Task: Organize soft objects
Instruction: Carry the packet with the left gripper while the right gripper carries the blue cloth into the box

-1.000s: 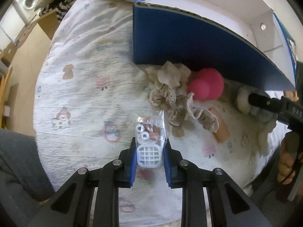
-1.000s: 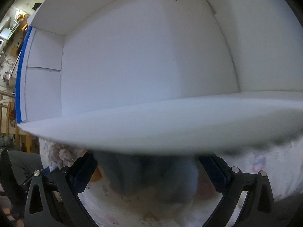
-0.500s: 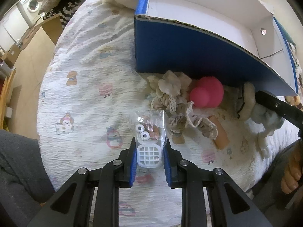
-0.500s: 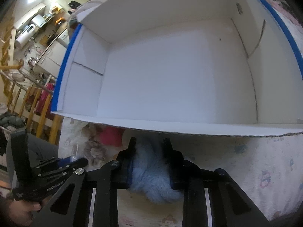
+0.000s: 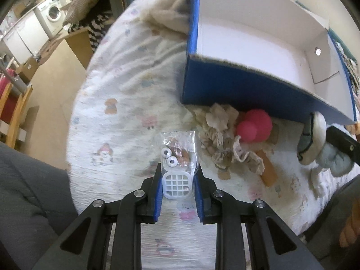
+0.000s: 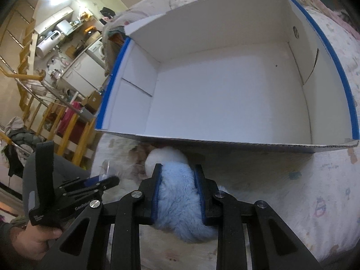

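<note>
- Soft things were mostly unsorted as I judged it: the box showed a bare white floor, nothing in it yet.
- Blue plush sat pinched between the right gripper fingers, held just short of the box's near wall, a white fluffy part poking out ahead of the pads.
- Clear bag of small bits, with a white grid piece at its lower end, was clamped by the left gripper, its fingers pressed on the bag's sides above the bedspread.
- Left on the bedspread against the blue outer wall: a beige frilly cloth, a pink toy, an orange piece and a white plush.
- So I counted two items in hand and several more to collect.
- Near wall's raw cardboard edge stood between both loads and the floor of the box; each would need to clear it.
- Room inside looked wide and open, with upright walls all around.
- Bedspread dropped off toward the floor on the left gripper's outer side, and the person's dark-clad leg crowded that lower corner.
</note>
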The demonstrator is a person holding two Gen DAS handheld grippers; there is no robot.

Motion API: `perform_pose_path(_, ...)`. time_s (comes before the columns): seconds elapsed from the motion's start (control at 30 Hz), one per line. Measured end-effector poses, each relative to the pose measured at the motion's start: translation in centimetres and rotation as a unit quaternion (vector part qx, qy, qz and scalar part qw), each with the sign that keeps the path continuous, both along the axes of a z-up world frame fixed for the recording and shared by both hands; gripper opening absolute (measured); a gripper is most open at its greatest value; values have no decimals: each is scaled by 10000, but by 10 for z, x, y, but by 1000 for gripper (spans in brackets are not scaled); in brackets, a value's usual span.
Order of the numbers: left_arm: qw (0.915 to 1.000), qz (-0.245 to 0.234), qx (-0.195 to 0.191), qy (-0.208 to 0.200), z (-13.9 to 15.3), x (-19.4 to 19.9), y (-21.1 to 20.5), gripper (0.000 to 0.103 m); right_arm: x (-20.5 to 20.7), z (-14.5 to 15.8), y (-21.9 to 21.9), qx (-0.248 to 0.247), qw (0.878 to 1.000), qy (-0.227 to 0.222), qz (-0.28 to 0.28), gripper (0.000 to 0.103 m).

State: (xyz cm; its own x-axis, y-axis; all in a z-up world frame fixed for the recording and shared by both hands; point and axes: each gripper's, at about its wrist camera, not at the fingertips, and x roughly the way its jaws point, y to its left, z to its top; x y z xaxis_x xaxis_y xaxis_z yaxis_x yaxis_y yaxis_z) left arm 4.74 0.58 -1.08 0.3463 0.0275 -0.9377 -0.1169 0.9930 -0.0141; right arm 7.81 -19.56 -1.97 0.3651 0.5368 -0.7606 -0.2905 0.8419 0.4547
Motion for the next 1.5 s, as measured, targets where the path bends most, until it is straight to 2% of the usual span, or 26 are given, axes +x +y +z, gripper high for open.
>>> perform_pose_path(0.13, 9993, 101, 58, -361, 22, -12, -5, 22, -10, 16, -2, 353, 9992, -196, -15, 28)
perform_pose_path(0.37, 9942, -63, 132, -1064, 71, -30, -13, 22, -18, 49, -17, 863, 9942, -626, -131, 28)
perform_pose_path(0.47, 9901, -79, 32, -1400, 92, -23, -16, 22, -13, 60, -22, 810, 9932, -805, -214, 28)
perform_pose_path(0.57, 9864, -107, 58, -1640, 105, -9, -15, 22, -6, 73, -25, 443, 9925, -1106, -276, 28)
perform_pose_path(0.73, 9818, -290, 93, -1873, 119, 16, -30, 22, 10, 89, -44, 607, 9853, -1504, -533, 28)
perform_pose_path(0.93, 9815, -502, 212, -1835, 107, 54, -47, 22, 44, 85, -50, 554, 9834, -1559, -748, 28)
perform_pose_path(1.13, 9803, -792, 354, -1775, 93, 87, -63, 22, 68, 67, -44, 298, 9857, -1465, -778, 28)
perform_pose_path(1.27, 9814, -947, 555, -1576, 78, 108, -72, 22, 80, 49, -41, 31, 9876, -1350, -806, 28)
perform_pose_path(1.4, 9861, -860, 532, -1316, 62, 126, -75, 22, 88, 36, -38, -258, 9890, -1214, -802, 28)
perform_pose_path(1.5, 9861, -922, 599, -1245, 51, 134, -82, 22, 93, 31, -37, -351, 9891, -1188, -800, 28)
